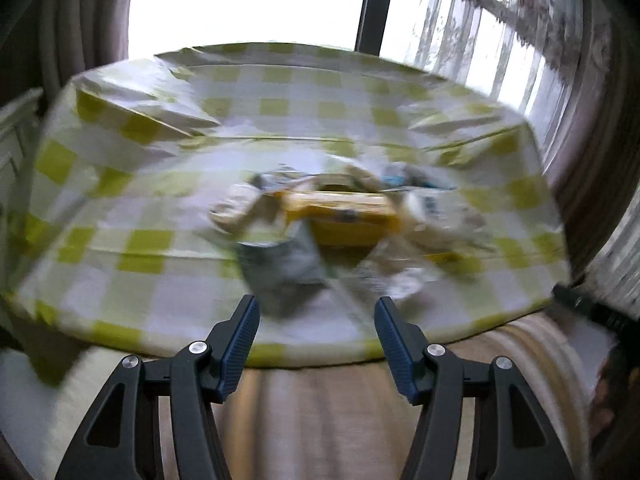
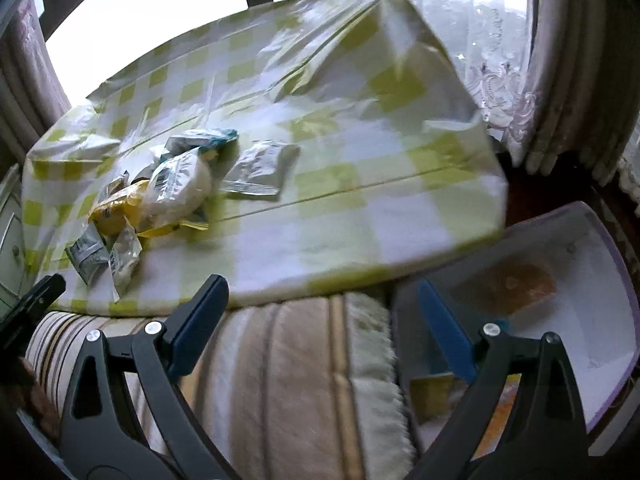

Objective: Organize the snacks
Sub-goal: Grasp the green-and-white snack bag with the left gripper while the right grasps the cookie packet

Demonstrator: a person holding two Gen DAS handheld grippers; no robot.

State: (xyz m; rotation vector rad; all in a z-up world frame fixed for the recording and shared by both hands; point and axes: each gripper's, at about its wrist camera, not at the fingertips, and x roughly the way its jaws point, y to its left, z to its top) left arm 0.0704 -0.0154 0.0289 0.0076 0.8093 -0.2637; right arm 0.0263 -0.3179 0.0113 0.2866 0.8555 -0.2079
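Note:
A heap of snack packets point(image 1: 320, 216) lies mid-table on the green-checked cloth point(image 1: 140, 248), blurred in the left wrist view, with a yellow packet point(image 1: 348, 220) on top. My left gripper point(image 1: 317, 304) hangs open and empty just short of the heap, over the table's near edge. In the right wrist view the heap point(image 2: 160, 196) is at the left, and a silver packet point(image 2: 260, 172) lies apart beside it. My right gripper point(image 2: 320, 284) stands wide open and empty over the table's near edge. Its right finger reaches over a white bin point(image 2: 600, 320) holding an orange packet point(image 2: 516, 284) and a yellow one point(image 2: 432, 396).
A striped cushion point(image 2: 280, 380) lies along the near side of the table, under both grippers. The left gripper's tip point(image 2: 40, 292) shows at the left edge of the right wrist view. Curtains point(image 2: 560, 100) and a bright window stand behind the table, and a white cabinet point(image 2: 10, 240) is at far left.

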